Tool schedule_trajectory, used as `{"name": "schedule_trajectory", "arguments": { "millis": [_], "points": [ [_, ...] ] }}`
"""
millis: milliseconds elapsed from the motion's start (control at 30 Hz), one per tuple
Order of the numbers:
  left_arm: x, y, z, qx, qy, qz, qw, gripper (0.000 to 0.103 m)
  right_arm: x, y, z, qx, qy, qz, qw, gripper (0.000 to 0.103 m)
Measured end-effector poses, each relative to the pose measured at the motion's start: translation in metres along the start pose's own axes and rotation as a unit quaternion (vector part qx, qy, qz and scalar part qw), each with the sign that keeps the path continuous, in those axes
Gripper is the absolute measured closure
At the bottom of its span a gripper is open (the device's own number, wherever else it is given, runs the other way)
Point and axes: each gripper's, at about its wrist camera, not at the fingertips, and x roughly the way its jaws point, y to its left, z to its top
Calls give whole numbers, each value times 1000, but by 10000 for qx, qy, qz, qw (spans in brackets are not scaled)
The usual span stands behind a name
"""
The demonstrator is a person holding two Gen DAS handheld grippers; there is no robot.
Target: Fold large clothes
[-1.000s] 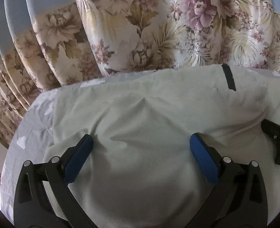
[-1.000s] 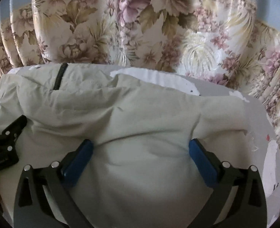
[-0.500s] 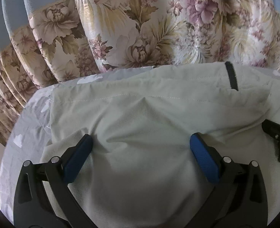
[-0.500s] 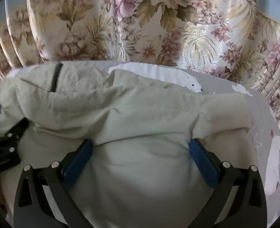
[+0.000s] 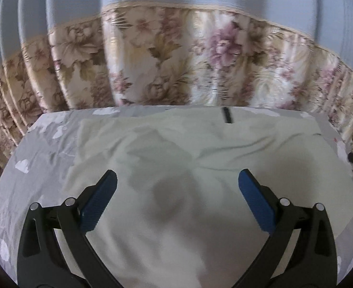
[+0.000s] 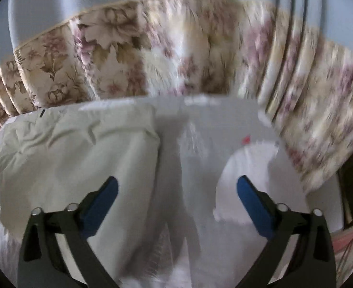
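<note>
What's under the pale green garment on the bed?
The pale green garment lies on a grey printed sheet, visible around its edges. Whatever is directly beneath the garment is covered.

Matt, creased pale cloth garment point(image 5: 200, 158); glossy floral curtain fabric point(image 5: 176, 60) at 12 o'clock; ribbed blue claw pads point(image 5: 99, 201), matt black plastic arms.

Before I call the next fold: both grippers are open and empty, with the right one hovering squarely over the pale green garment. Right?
Not quite. The right gripper is open and empty, but the right wrist view shows it over the grey bedsheet, beside the pale green garment. The left gripper is over it.
</note>
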Motion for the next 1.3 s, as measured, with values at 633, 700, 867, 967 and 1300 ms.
{"name": "schedule_trajectory", "arguments": {
  "millis": [633,700,867,967,1300],
  "points": [
    [55,-19,-16,140,423,195,9988,3,66,70,-11,-421,599,581,9956,27],
    [55,-19,-15,95,416,194,9989,3,66,69,-11,-397,581,603,9957,29],
    [49,-20,-10,-88,407,-94,9991,3,59,77,-13,-502,535,674,9950,67],
    [41,-30,-6,-142,348,-446,9983,3,56,74,-10,-394,542,707,9952,83],
    [56,-50,-13,123,493,-365,9980,3,32,79,3,-645,490,690,9943,82]
  ]
}}
